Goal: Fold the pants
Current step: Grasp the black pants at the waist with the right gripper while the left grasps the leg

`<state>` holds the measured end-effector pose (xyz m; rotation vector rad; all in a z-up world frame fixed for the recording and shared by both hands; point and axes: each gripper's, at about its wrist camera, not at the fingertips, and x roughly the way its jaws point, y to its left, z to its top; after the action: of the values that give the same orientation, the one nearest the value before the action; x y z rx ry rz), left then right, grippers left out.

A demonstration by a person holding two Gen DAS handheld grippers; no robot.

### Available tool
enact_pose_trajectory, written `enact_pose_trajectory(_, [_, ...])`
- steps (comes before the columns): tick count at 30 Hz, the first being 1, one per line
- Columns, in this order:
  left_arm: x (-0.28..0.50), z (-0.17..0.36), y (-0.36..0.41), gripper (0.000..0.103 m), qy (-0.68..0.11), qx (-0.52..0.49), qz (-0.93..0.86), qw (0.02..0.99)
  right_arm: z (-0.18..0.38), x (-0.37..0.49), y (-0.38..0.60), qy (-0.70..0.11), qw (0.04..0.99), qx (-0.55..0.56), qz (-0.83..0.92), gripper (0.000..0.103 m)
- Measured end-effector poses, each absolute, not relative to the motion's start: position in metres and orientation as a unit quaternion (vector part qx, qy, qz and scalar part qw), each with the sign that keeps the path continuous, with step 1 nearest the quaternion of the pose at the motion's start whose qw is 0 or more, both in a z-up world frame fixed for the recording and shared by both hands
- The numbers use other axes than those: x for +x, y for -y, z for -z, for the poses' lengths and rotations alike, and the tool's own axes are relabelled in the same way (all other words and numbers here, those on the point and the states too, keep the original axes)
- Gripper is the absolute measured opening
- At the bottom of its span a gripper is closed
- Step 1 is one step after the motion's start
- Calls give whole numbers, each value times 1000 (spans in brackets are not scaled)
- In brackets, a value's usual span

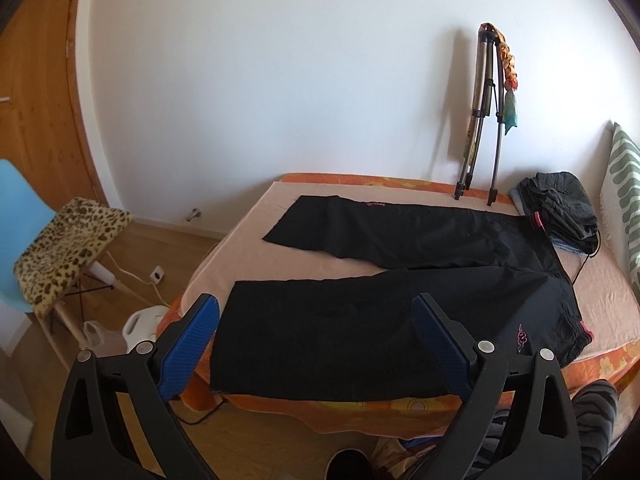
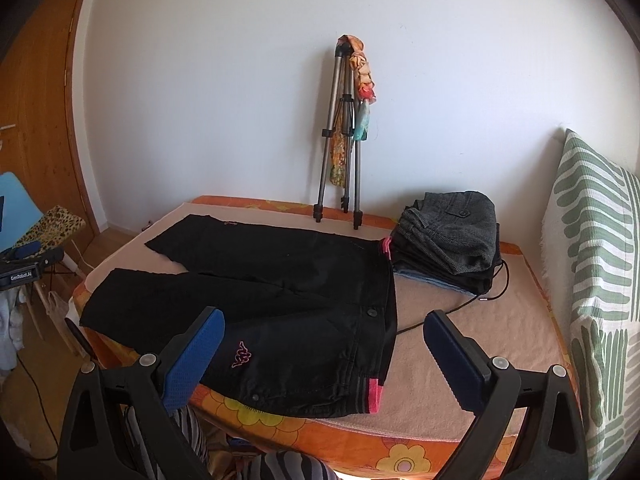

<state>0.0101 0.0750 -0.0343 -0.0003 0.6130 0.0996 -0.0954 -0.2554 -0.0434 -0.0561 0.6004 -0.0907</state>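
Note:
Black pants (image 1: 400, 280) with a pink logo and pink waistband trim lie spread flat on the bed, legs apart and pointing left, waist to the right. They also show in the right wrist view (image 2: 280, 292). My left gripper (image 1: 316, 312) is open and empty, hovering above the near leg's hem end. My right gripper (image 2: 324, 326) is open and empty, hovering above the waist end near the front edge of the bed.
A stack of folded clothes (image 2: 452, 236) sits at the back right of the bed (image 2: 460, 312). A tripod (image 2: 344, 136) leans on the wall behind. A green-striped pillow (image 2: 600, 260) stands at right. A leopard-covered chair (image 1: 68, 248) stands left, on the floor.

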Motion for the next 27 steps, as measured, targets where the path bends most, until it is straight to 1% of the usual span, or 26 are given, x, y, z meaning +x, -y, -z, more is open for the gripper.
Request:
enact_pose_trajectory(2, [11,43,-92,87,-312,-9,-60,948,46,-87,245,-302,952,-41,22,95])
enact_pose_trajectory(4, [13,53,-109,85,-325,-20,-68,943,53,-79,234,-310,949,-58,-2,95])
enact_pose_trajectory(6, [16,64,-125,80,-341,-35,-75,936,64,-71,221,-321,943,-84,-21,91])
enact_pose_trajectory(7, [17,70,-133,79,-347,-44,-75,934,70,-66,214,-328,939,-96,-29,90])
enact_pose_trajectory(9, [20,84,-148,73,-363,-62,-81,926,85,-60,202,-337,933,-113,-52,87])
enact_pose_trajectory(11, [22,98,-160,70,-377,-76,-85,919,100,-57,191,-345,927,-117,-85,85])
enact_pose_trajectory(15, [26,124,-181,65,-404,-90,-99,905,136,-51,173,-368,912,-133,-126,85])
enact_pose_trajectory(16, [25,130,-187,64,-409,-101,-99,902,145,-50,168,-372,908,-142,-130,85])
enact_pose_trajectory(18, [25,142,-200,64,-420,-135,-96,893,162,-48,158,-380,900,-160,-141,81])
enact_pose_trajectory(22, [25,160,-217,64,-431,-189,-92,877,192,-38,141,-394,888,-171,-163,80])
enact_pose_trajectory(27, [30,173,-221,63,-441,-208,-83,869,225,-18,119,-409,873,-200,-174,80])
